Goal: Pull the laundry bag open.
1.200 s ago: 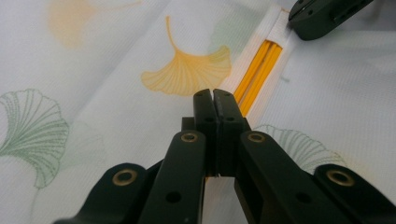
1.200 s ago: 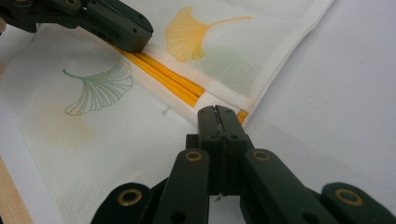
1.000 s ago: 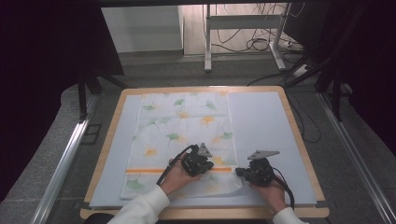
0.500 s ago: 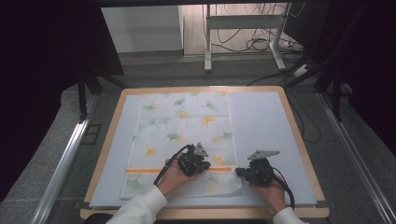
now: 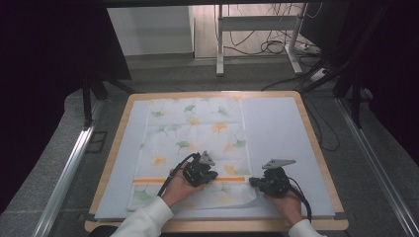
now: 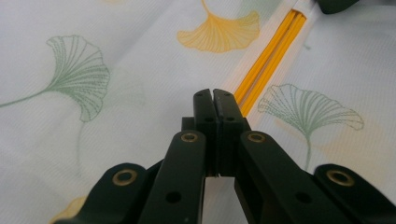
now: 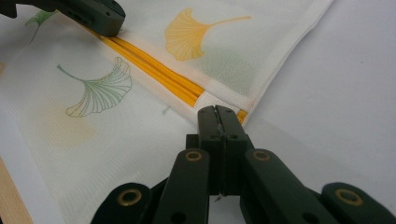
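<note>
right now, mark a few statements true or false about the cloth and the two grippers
1. The left gripper has its jaws shut. True.
2. The cloth is plain blue. False: it is white with green and orange leaf prints.
3. The right gripper sits at the cloth's edge near the orange stripe. True.
4. The cloth lies on the floor. False: it lies on the table.
</note>
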